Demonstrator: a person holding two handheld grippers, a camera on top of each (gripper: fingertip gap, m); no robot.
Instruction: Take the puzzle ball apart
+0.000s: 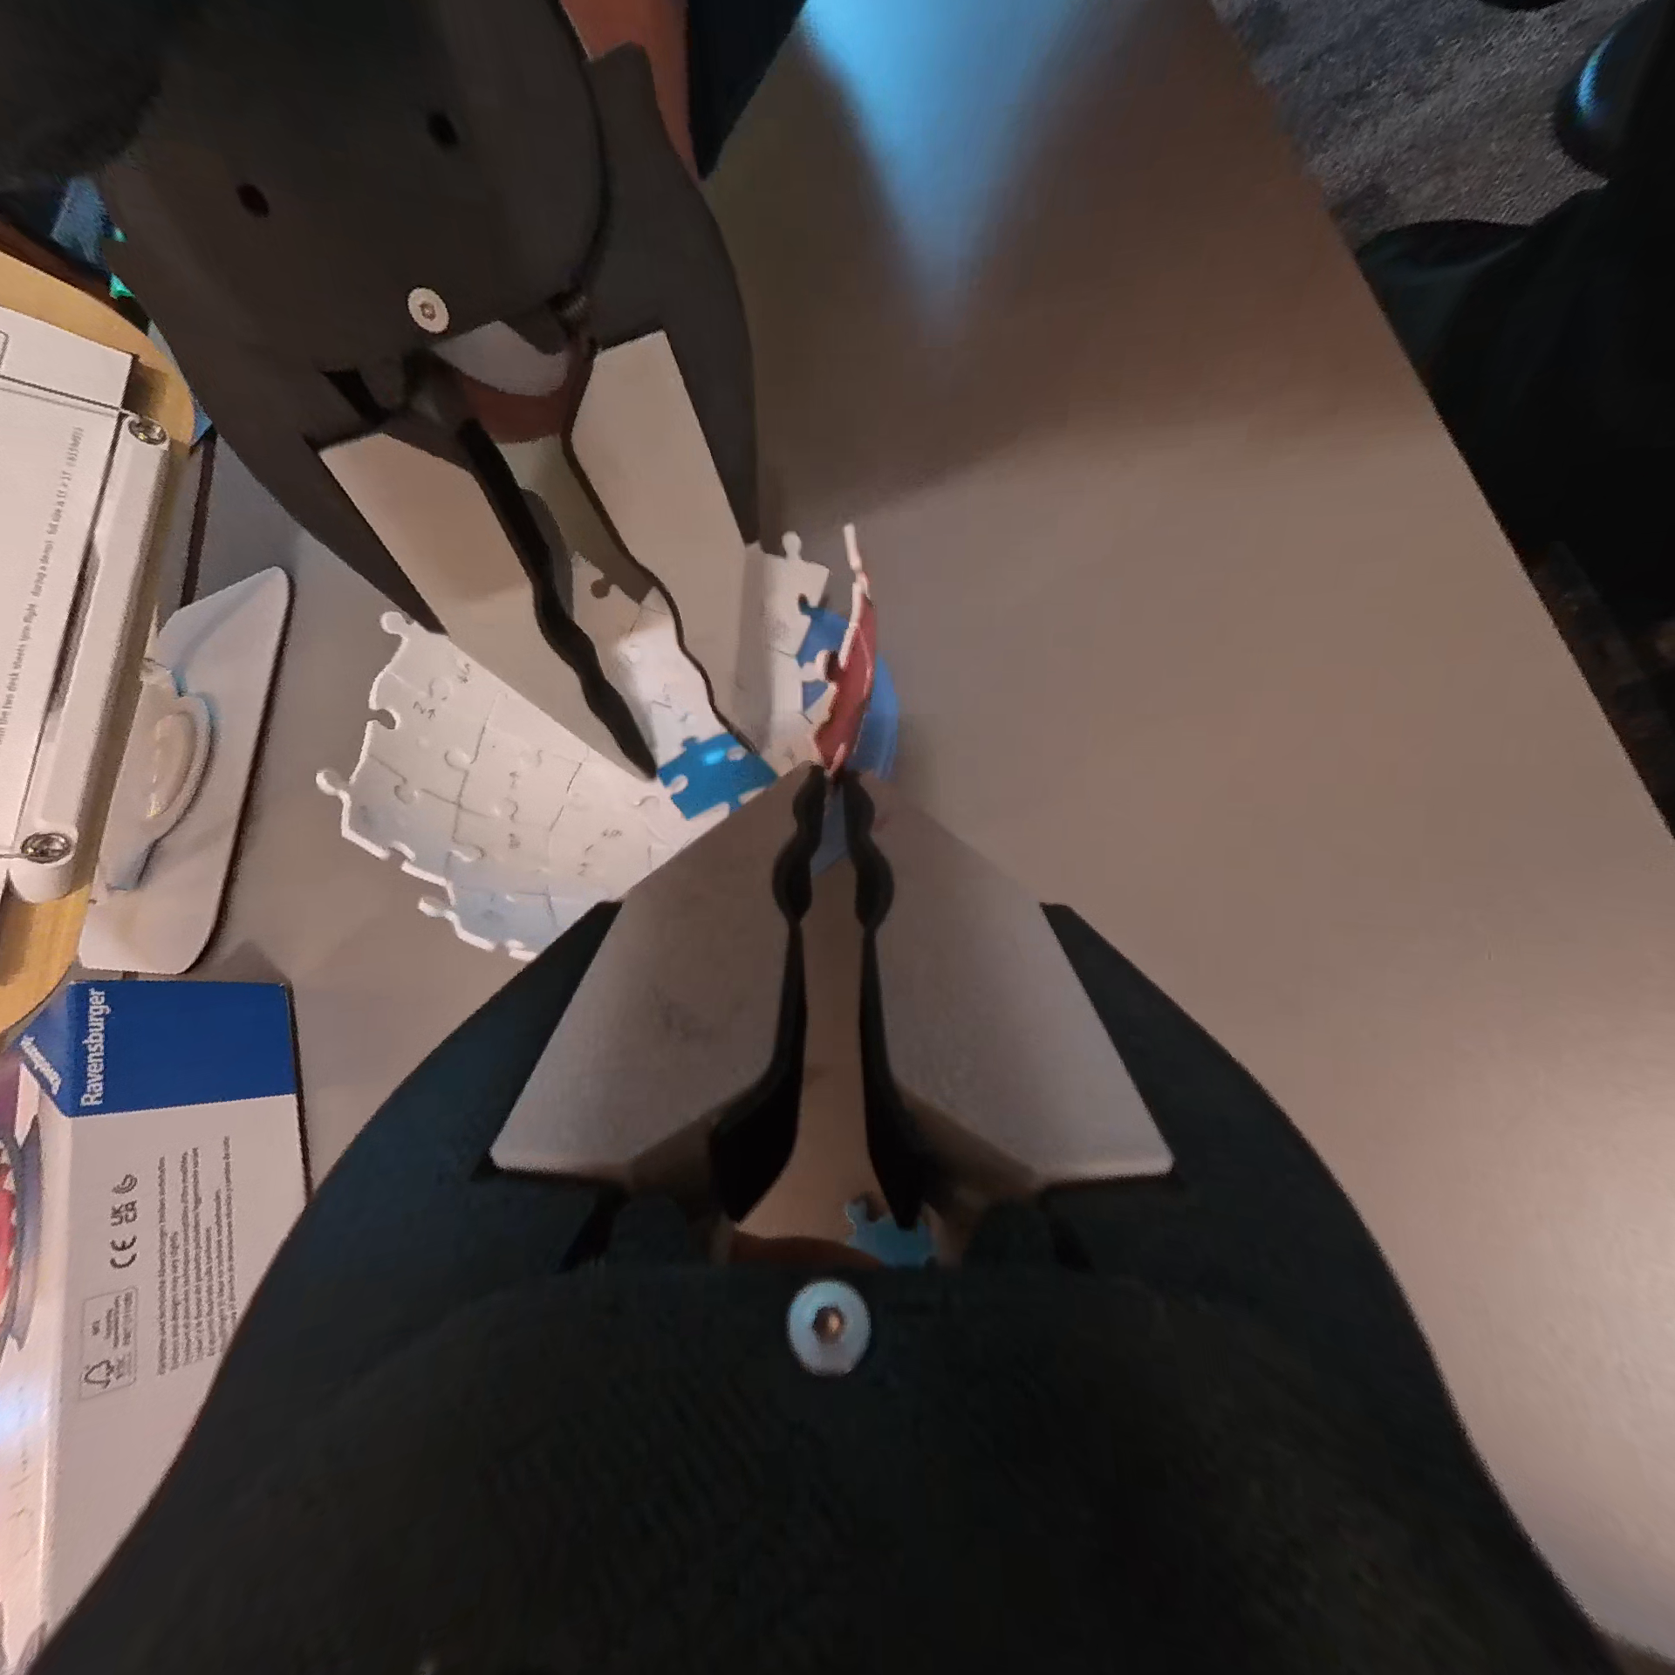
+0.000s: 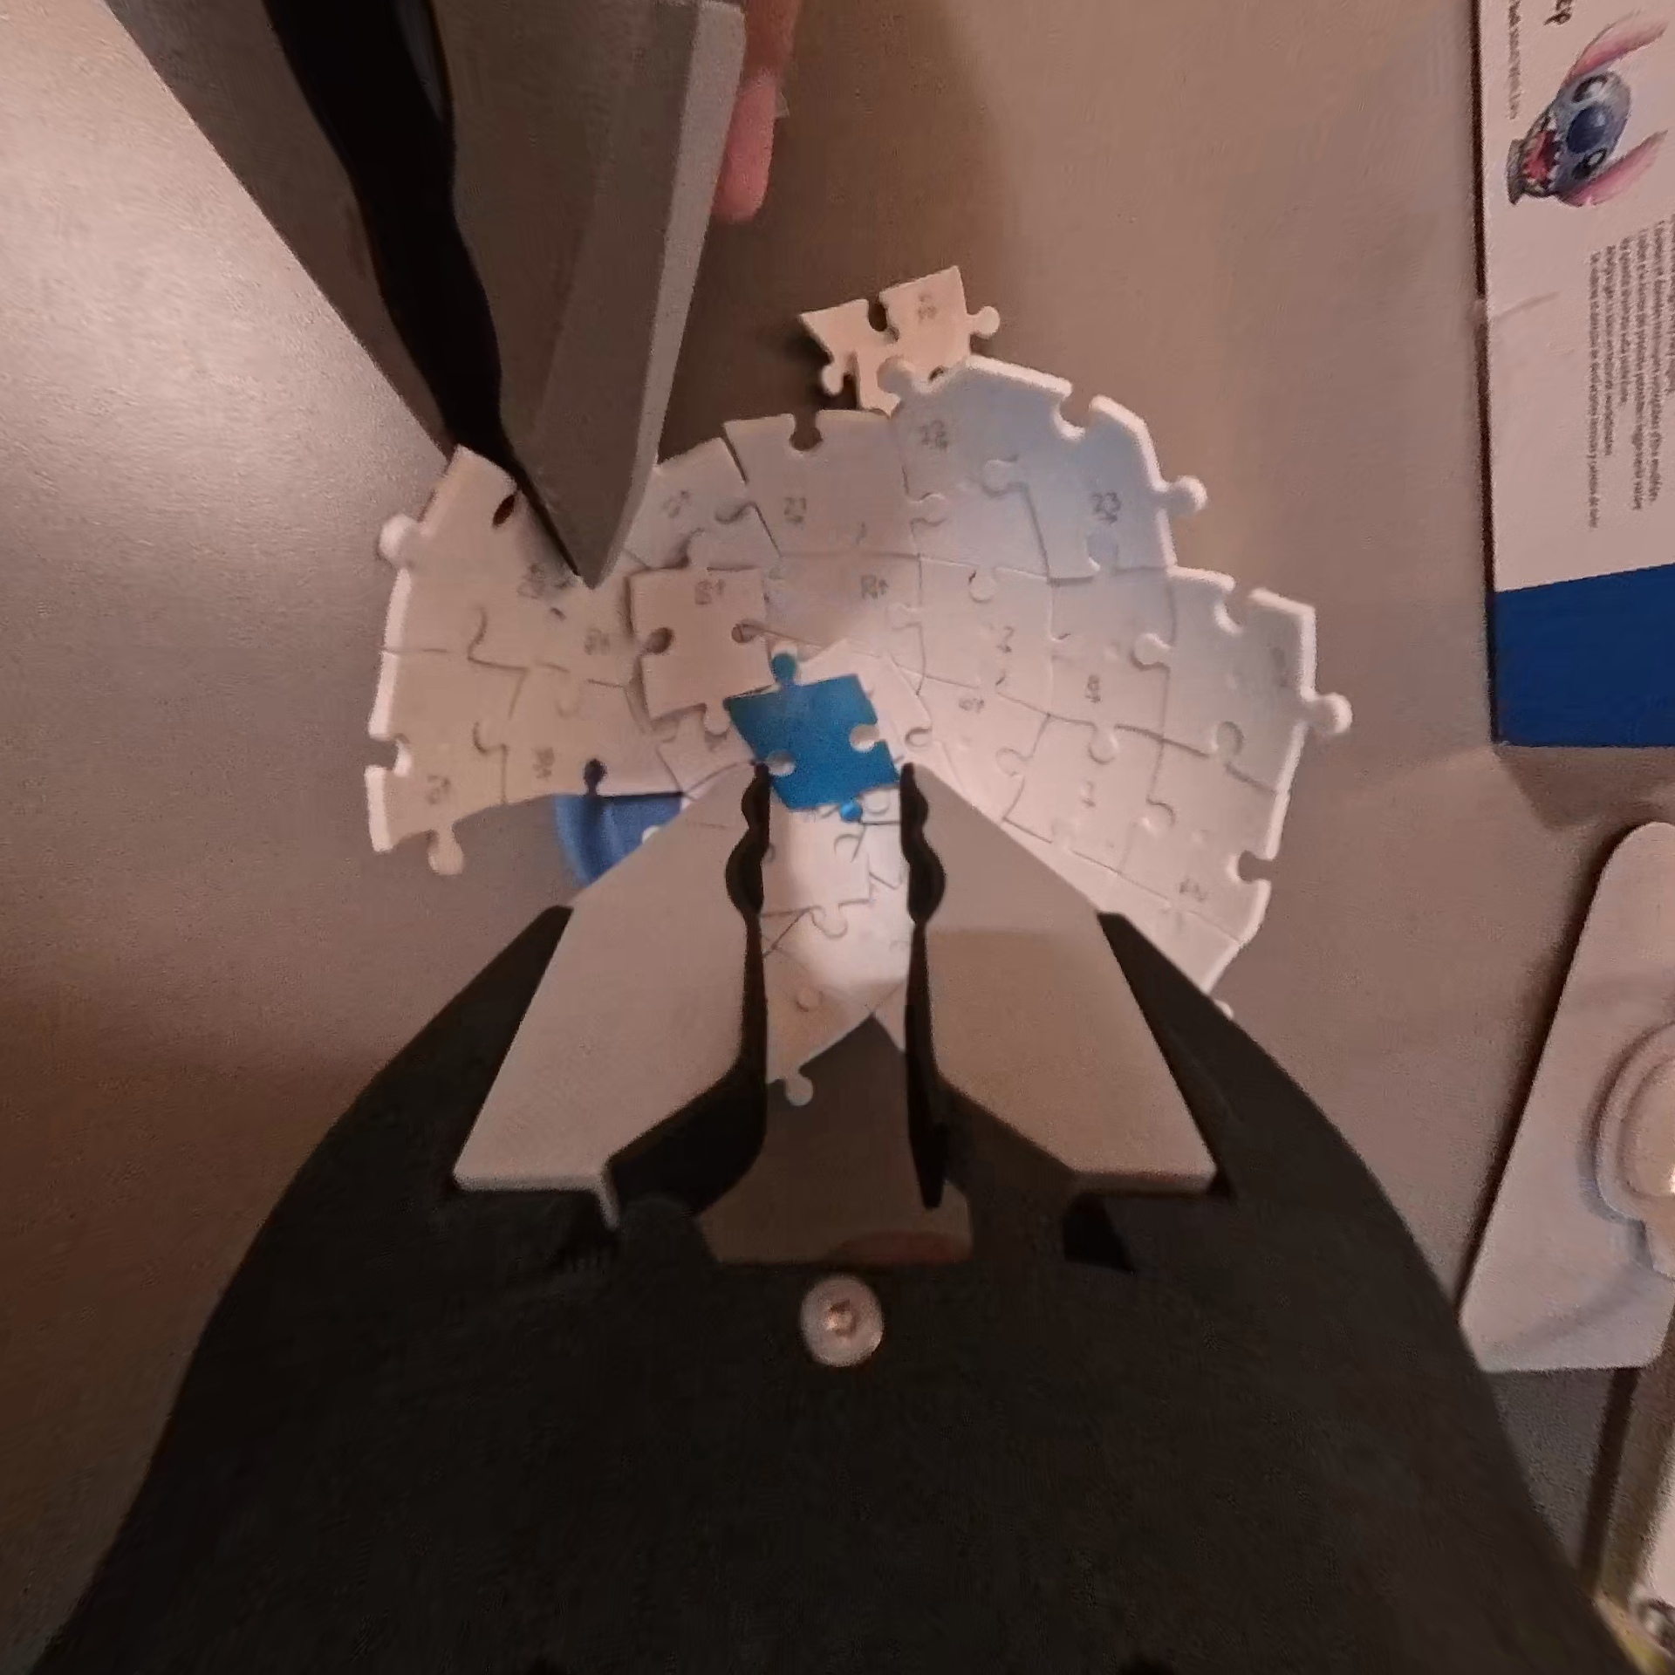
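Observation:
A curved shell of joined puzzle pieces (image 2: 1088, 653), white inner side facing the camera, stands on the beige table (image 2: 181, 634). My left gripper (image 1: 829, 778) is shut on the shell's edge at a red-faced piece (image 1: 856, 689); in the right wrist view its tip (image 2: 580, 544) pinches the shell's left rim. My right gripper (image 2: 834, 779) is shut on a single blue puzzle piece (image 2: 811, 734), held against a gap in the shell's middle. In the left wrist view the right gripper (image 1: 693, 757) reaches down into the shell (image 1: 471, 770) with the blue piece (image 1: 716, 779) at its tips.
A blue and white puzzle box (image 1: 181, 1133) lies at the left, also in the right wrist view (image 2: 1577, 363). A white blister card (image 1: 208, 725) lies beside it. Two loose white pieces (image 2: 906, 335) lie behind the shell. A loose blue piece (image 1: 893, 1237) lies under the left gripper. Across from one pair of fingers to the other is roughly 7 centimetres. My right tips are roughly 35 centimetres from the white blister card (image 1: 208, 725).

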